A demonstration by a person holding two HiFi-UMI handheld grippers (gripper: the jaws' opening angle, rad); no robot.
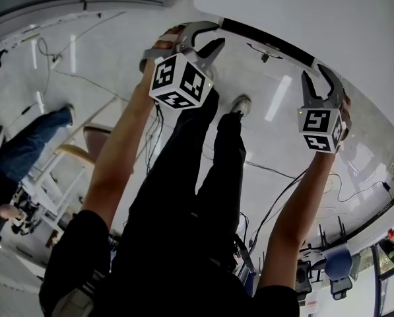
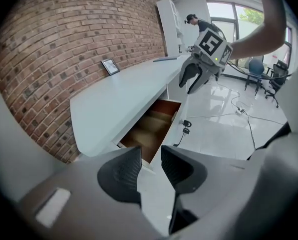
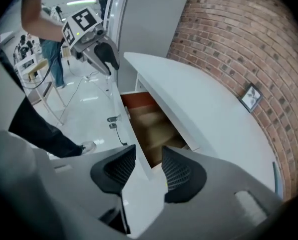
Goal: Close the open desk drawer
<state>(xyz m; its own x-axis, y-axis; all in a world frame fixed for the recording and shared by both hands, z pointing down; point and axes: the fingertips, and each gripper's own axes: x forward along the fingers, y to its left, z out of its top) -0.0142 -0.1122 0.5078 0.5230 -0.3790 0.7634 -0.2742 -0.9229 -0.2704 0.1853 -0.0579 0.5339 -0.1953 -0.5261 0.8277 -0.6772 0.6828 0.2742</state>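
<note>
The open drawer (image 2: 153,126) sits mid-frame in the left gripper view under the white desk (image 2: 114,101). Its long axis runs along the desk edge from lower centre to upper right, and its front is pulled out toward the floor (image 2: 228,134) at right. Both the left gripper (image 2: 151,156) and the right gripper (image 3: 149,151) are released, jaws parted above its front, grasping nothing.

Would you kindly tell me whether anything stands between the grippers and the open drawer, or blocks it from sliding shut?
Nothing visible does. The left gripper and right gripper are open and empty, with clear air to the drawer front. Nothing protrudes from the drawer; the keys hang outside.
</note>
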